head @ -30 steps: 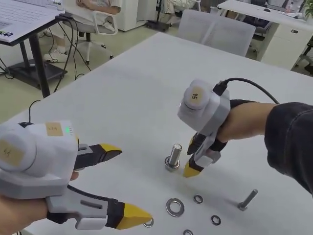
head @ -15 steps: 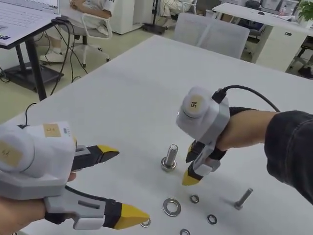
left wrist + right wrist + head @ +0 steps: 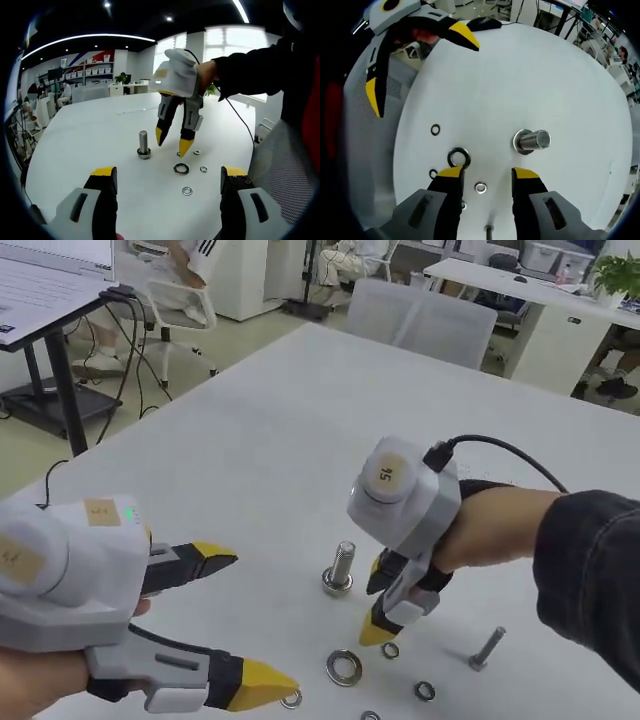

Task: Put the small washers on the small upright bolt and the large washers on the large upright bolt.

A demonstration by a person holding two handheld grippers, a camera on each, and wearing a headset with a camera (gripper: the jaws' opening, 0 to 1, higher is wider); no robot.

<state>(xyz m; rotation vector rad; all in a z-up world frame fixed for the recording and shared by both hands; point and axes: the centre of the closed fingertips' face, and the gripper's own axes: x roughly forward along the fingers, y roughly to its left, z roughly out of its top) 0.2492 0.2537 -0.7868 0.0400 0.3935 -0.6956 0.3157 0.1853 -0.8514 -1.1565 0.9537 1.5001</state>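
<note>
Two hand-held grippers work over a white table (image 3: 250, 430). The right gripper (image 3: 377, 600), at centre right of the head view, points steeply down with its jaws parted and nothing grasped, and its lower yellow tip is close to the tabletop. In the right gripper view a small washer (image 3: 480, 188) lies flat on the table in the gap between the jaws, low in the frame. A large washer (image 3: 458, 156) lies just beside the left-hand jaw tip, and the large bolt (image 3: 532, 140) stands upright on its head just above the right-hand tip. In the head view this bolt is at centre, just left of the right gripper, with the large washer below it toward the bottom edge. The small bolt (image 3: 487, 649) lies on its side at lower right, apart from the washers. Three more small washers (image 3: 203, 169) are scattered around the large one. The left gripper (image 3: 243, 618), at lower left of the head view, is spread wide and empty, above the table and near the washers.
</note>
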